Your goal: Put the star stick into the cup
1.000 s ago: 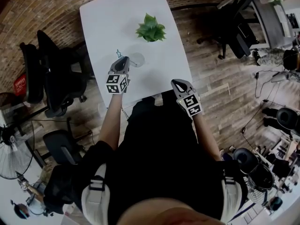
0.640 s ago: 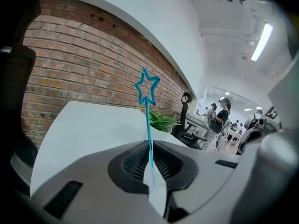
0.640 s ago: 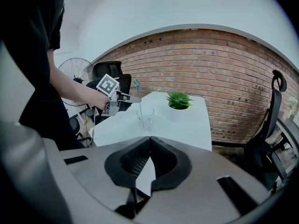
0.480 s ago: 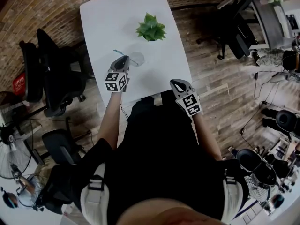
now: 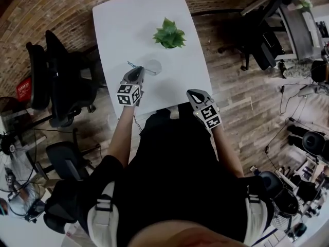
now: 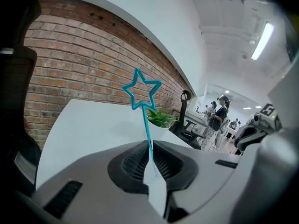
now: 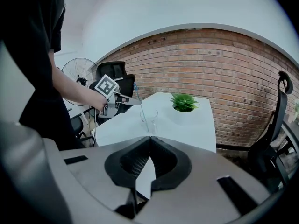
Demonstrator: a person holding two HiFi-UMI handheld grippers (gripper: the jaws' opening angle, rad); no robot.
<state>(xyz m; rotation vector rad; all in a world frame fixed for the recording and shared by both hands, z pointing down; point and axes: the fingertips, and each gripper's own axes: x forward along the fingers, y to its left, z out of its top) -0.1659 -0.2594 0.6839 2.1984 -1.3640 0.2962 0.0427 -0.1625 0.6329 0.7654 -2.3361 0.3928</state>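
My left gripper (image 5: 138, 70) is shut on the thin teal star stick (image 5: 132, 65) over the white table (image 5: 119, 19), just left of the clear cup (image 5: 153, 66). In the left gripper view the stick (image 6: 148, 134) rises from the closed jaws (image 6: 150, 148) to an outlined star (image 6: 141, 94). From the right gripper view the stick (image 7: 141, 105) slants down across the cup (image 7: 149, 116); I cannot tell whether its lower end is inside. My right gripper (image 5: 195, 92) hangs at the table's near right edge, shut (image 7: 150, 139), with nothing in it.
A potted green plant (image 5: 169, 33) stands beyond the cup. Black office chairs (image 5: 56, 81) crowd the table's left side, and another chair (image 7: 275, 125) is on the right. A fan (image 7: 77, 71) stands behind the left arm.
The left gripper has tipped the stick a little, so the star end now leans left, away from the cup. The right gripper has barely moved.
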